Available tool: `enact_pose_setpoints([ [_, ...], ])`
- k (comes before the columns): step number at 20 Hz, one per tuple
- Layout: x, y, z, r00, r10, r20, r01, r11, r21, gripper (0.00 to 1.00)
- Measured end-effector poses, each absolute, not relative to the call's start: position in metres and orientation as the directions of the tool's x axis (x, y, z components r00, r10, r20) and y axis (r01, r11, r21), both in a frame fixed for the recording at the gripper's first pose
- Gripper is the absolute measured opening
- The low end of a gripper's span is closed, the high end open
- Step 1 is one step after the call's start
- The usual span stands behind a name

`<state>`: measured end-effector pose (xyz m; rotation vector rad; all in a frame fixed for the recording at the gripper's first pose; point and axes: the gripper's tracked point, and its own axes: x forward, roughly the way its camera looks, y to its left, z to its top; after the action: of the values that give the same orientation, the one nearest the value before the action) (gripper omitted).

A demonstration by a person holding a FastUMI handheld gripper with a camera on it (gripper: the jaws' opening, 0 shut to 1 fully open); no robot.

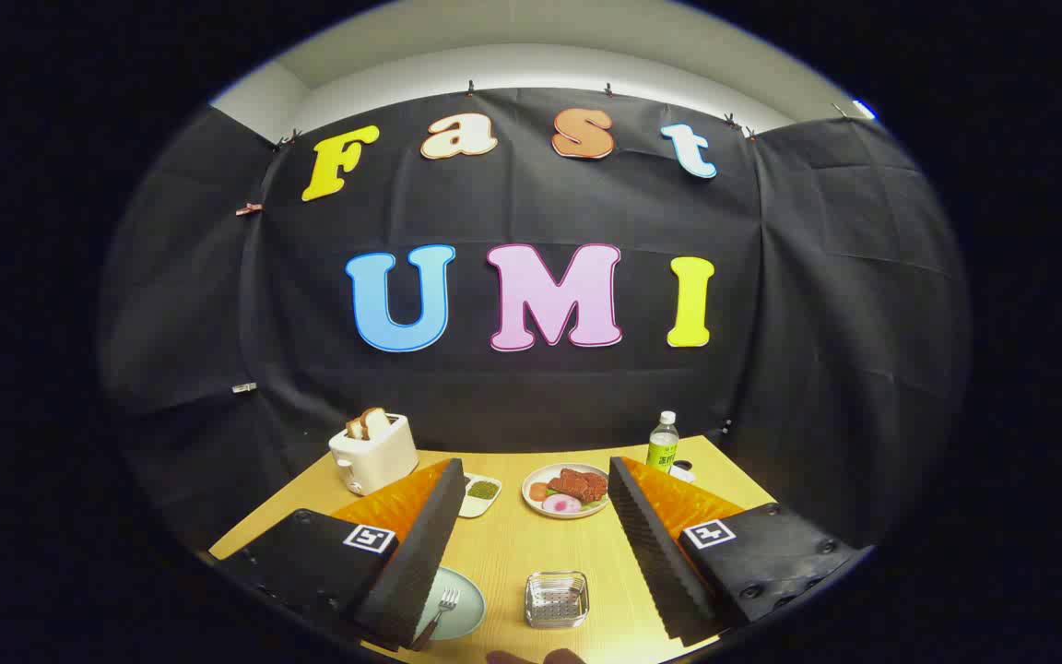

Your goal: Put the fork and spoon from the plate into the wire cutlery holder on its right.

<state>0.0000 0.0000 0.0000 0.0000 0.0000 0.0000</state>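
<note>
Tool [536, 544] spread wide, fingers [420, 553] empty above the wooden counter [503, 553]. Fork [439, 616] lying on the pale plate [465, 604], partly hidden behind the left finger; spoon not made out. Wire cutlery holder [557, 599] just right of the plate, between the fingers, with a plate of food [568, 491], toaster [372, 452] and bottle [663, 443] beyond.

Gripper [531, 530] open (holding nothing) above fork [439, 616] on plate [465, 604], beside wire holder [557, 599]
</note>
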Motion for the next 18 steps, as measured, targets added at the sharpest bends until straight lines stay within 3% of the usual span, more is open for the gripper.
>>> enact_pose_setpoints([
  [18, 0.006, 0.028, -0.022, 0.999, -0.030, -0.044, 0.030, 1.000, -0.005, 0.97],
])
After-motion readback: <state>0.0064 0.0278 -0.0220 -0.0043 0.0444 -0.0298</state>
